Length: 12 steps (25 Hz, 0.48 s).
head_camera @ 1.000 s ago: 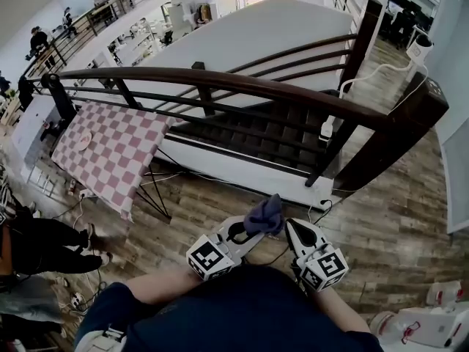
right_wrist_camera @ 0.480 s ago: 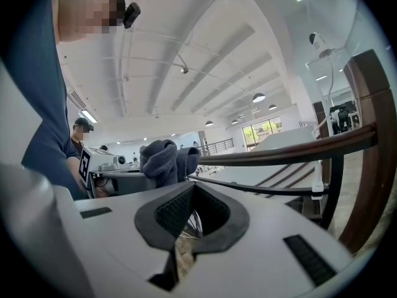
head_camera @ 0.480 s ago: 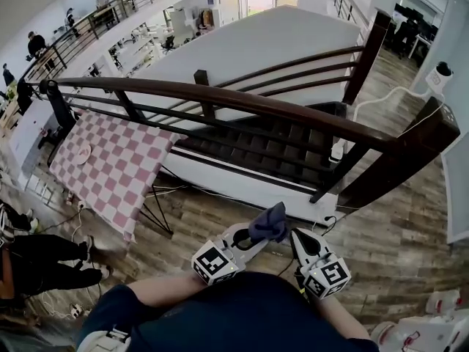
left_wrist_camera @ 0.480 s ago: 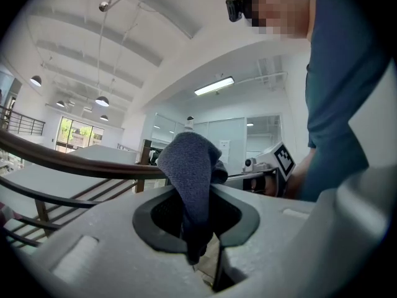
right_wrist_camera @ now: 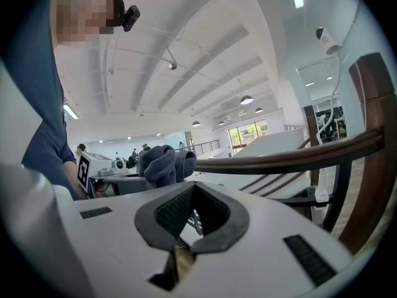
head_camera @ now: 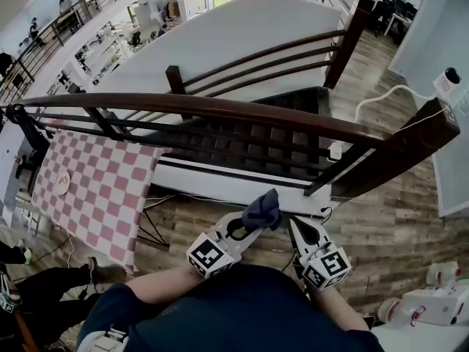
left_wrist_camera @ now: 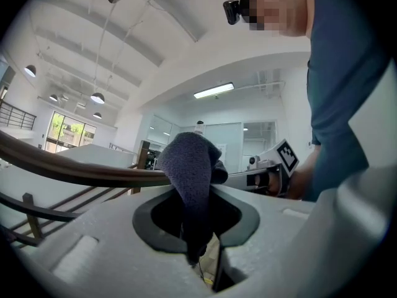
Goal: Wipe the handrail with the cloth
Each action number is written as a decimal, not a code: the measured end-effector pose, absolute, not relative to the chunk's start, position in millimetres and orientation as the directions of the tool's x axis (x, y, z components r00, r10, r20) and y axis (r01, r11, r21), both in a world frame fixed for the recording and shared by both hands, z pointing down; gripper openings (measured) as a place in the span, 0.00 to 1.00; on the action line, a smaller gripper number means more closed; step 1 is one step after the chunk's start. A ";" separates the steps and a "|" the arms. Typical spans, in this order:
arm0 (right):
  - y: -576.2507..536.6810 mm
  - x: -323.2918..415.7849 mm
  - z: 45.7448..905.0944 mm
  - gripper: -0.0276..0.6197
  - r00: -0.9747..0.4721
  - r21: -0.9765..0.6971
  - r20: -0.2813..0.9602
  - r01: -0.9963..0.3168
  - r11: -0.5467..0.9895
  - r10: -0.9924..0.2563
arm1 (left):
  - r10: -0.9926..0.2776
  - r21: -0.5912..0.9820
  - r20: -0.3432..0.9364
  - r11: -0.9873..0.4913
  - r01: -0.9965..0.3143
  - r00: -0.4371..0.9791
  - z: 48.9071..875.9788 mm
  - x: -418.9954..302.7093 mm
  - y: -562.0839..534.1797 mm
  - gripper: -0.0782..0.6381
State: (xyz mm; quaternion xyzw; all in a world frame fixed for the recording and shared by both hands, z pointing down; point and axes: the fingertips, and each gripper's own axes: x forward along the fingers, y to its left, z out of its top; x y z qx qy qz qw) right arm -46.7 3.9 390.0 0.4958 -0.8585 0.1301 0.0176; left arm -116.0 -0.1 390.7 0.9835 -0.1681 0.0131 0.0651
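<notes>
Dark blue cloth (head_camera: 261,211) sits pinched between the closed jaws of the left gripper (head_camera: 250,226), apart from the brown wooden handrail (head_camera: 220,109) ahead. Just beside it, the right gripper (head_camera: 296,227) has its jaws together, holding nothing.

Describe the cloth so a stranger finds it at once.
Find the long brown handrail crossing the head view. On its near side, the left gripper pinches the cloth: a small dark blue-grey bunch, unlike the flat pink-checked tablecloth.
</notes>
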 end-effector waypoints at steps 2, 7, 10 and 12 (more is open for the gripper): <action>-7.9 -54.5 389.5 0.06 -0.495 -0.202 0.160 -0.864 0.462 -0.854 | -0.315 0.124 0.046 -0.940 -0.318 0.948 392.2 -123.4 -14.0 0.20; -26.9 -62.9 398.5 0.06 -0.485 -0.216 0.177 -0.868 0.447 -0.857 | -0.307 0.141 0.047 -0.940 -0.310 0.951 398.0 -129.0 -37.6 0.20; -35.1 -60.4 404.2 0.06 -0.477 -0.231 0.180 -0.870 0.435 -0.860 | -0.298 0.143 0.060 -0.942 -0.304 0.953 403.7 -124.8 -45.5 0.20; -41.4 -53.3 408.8 0.06 -0.472 -0.245 0.180 -0.871 0.426 -0.863 | -0.296 0.135 0.068 -0.944 -0.302 0.953 407.4 -116.8 -52.8 0.20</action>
